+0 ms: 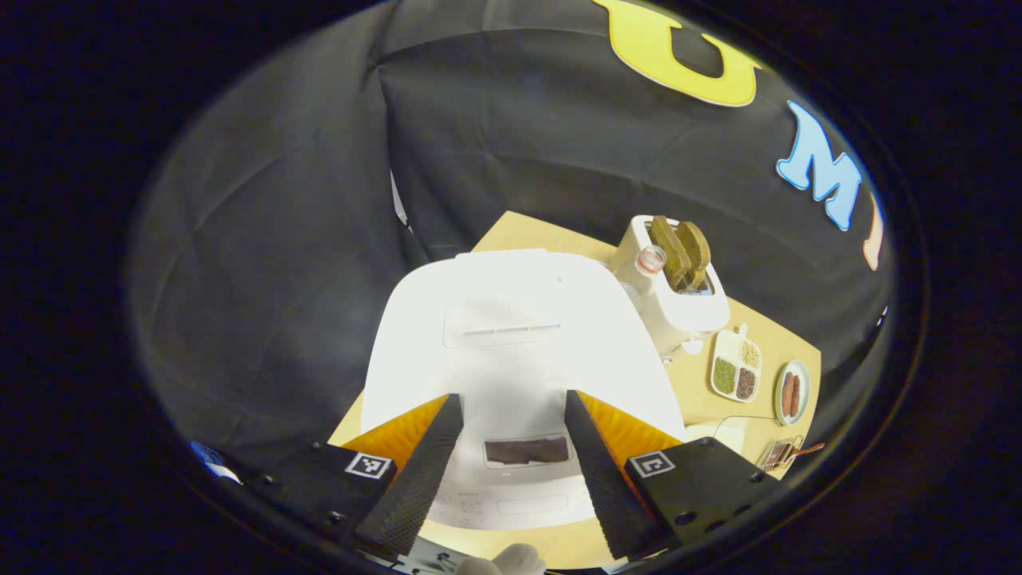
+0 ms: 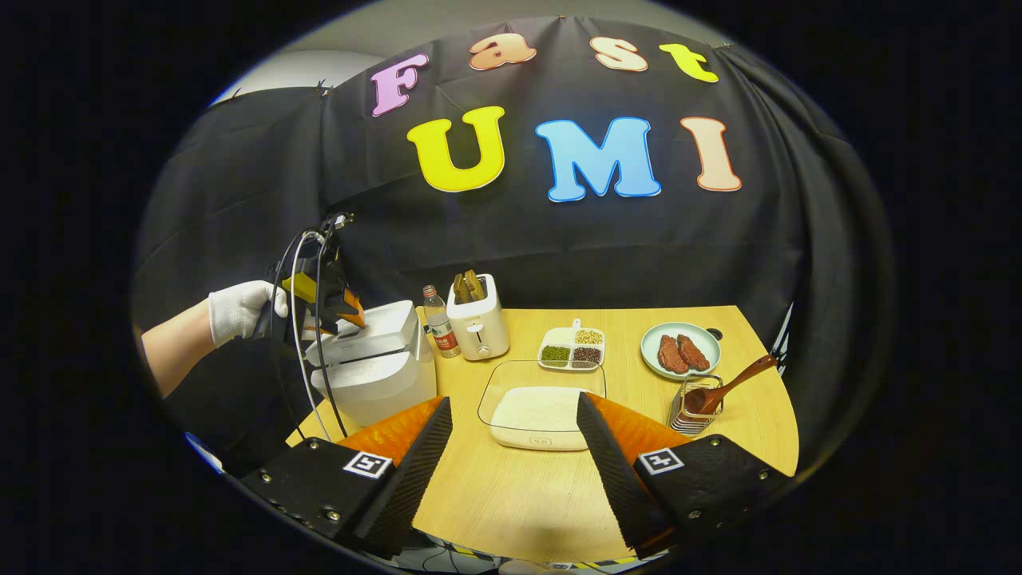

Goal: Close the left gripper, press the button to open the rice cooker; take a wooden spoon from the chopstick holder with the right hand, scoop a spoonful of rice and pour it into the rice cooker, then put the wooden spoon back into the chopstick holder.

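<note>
The white rice cooker (image 1: 511, 319) stands with its lid down, right below my left gripper (image 1: 511, 399), which is open above the lid's front part and the dark panel (image 1: 527, 451). In the right gripper view a gloved hand holds that left gripper (image 2: 339, 307) over the rice cooker (image 2: 375, 367) at the table's left end. My right gripper (image 2: 512, 401) hangs open and empty above the table's front. Beyond it lies a glass dish of rice (image 2: 536, 415). A wooden spoon (image 2: 730, 387) leans in the wire chopstick holder (image 2: 693, 407) on the right.
A toaster (image 2: 477, 323) with bread slices and a small bottle (image 2: 437, 321) stand behind the cooker. A divided dish of beans (image 2: 572, 349) and a plate of meat (image 2: 680, 349) sit at the back of the wooden table (image 2: 511, 495).
</note>
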Available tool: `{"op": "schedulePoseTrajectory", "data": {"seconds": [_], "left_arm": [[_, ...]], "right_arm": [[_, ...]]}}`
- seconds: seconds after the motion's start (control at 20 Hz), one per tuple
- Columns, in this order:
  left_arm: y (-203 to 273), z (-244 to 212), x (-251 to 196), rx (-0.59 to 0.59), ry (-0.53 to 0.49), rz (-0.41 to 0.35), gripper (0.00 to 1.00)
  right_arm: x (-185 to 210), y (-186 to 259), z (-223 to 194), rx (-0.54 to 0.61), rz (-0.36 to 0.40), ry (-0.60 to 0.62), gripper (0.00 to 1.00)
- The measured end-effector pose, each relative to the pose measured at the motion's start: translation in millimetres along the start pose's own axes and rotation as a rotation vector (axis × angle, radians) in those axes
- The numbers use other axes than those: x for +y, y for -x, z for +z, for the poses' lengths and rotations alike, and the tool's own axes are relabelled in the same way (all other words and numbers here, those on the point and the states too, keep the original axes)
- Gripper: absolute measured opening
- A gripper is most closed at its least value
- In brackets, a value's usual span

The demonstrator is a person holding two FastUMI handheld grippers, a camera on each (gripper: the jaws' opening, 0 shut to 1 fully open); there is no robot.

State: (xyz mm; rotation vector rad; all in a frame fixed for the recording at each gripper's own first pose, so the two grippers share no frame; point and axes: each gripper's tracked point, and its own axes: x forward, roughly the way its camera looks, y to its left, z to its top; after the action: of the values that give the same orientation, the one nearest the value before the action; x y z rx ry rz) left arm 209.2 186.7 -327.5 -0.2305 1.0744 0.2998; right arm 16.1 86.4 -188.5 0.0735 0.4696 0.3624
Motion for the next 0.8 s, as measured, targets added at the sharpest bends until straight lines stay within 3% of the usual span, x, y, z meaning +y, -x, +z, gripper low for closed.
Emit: {"op": "schedulePoseTrajectory", "data": {"seconds": [0.2, 0.65, 0.7, 0.75, 0.8], "left_arm": [[-12.7, -27.3, 2.6, 0.054, -0.018, 0.002, 0.93], [-13.8, -31.4, -4.3, 0.047, -0.067, -0.003, 0.93], [-14.8, -27.5, -8.0, 0.031, -0.084, -0.005, 0.98], [-17.1, -24.7, -9.2, 0.023, -0.106, -0.007, 0.93], [-15.6, -24.3, -11.8, 0.024, -0.114, -0.006, 1.00]], "right_arm": [[-1.4, -1.3, -3.8, 0.007, 0.002, -0.012, 0.96], [2.7, -3.9, -4.9, 0.019, 0.035, -0.059, 0.96], [2.5, -4.2, -5.3, 0.020, 0.036, -0.066, 0.96], [4.1, -5.5, -5.9, 0.021, 0.043, -0.079, 0.96], [4.6, -5.6, -7.4, 0.029, 0.050, -0.090, 0.96]]}}
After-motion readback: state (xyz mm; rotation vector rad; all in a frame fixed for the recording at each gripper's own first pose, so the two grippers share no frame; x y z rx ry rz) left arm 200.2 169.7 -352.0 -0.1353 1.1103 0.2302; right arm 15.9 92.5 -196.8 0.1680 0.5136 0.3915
